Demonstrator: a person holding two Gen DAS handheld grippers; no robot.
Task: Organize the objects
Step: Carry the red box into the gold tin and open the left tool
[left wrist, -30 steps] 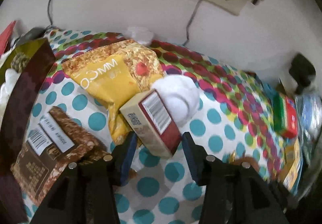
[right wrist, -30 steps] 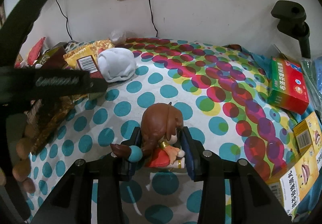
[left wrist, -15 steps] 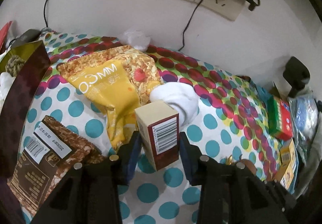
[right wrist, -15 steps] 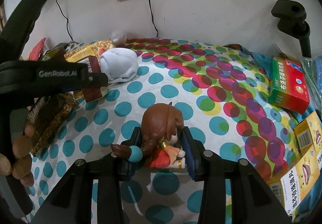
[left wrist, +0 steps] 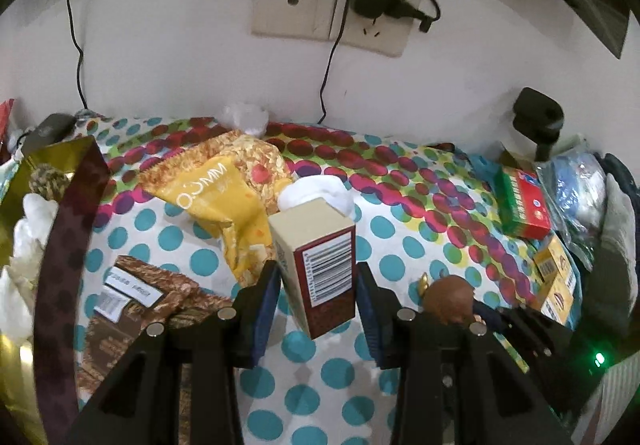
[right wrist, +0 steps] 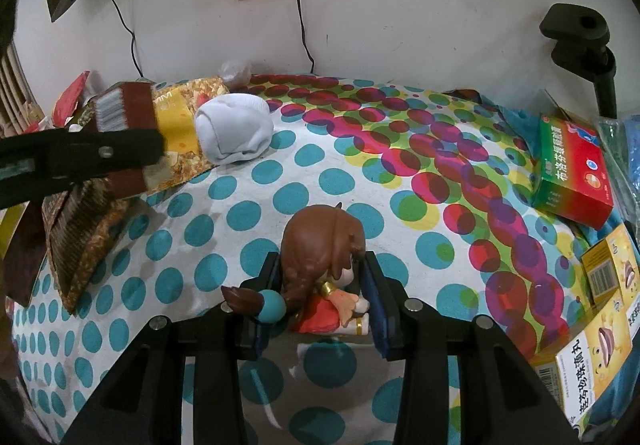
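- While both grippers are loaded, the step in hand looks like a carry: the left gripper [left wrist: 316,301] is clamped on a small box [left wrist: 316,265] with a barcode face, and the box hangs clear of the dotted cloth [left wrist: 400,245], tilted a little.
- The right gripper [right wrist: 320,305] is closed around a doll [right wrist: 324,257] with brown hair and a red dress; the doll sits low, at or just above the cloth — I cannot tell whether it touches.
- From the right wrist view the left gripper [right wrist: 80,153] and its box [right wrist: 124,113] are over the left end of the table, above the yellow bag [right wrist: 176,125] and just beside the white sock [right wrist: 234,133].
- My guess at the next move: each thing needs a home with its like. The box would suit the carton group at the right — a green-red carton [right wrist: 572,169] and yellow cartons [right wrist: 600,325] lie there, well apart from it — so it calls for a long sideways carry and a gentle set-down, flat face first.
- Containers: a gold bag [left wrist: 60,181] stands open at the far left of the left wrist view; something round and woolly and some white stuff show inside, though I cannot name them.
- A brown snack pack [left wrist: 136,305] lies flat near that bag, not in it.
- Risk, as I judge it: the two grippers are near each other, so crossing paths could knock the doll.
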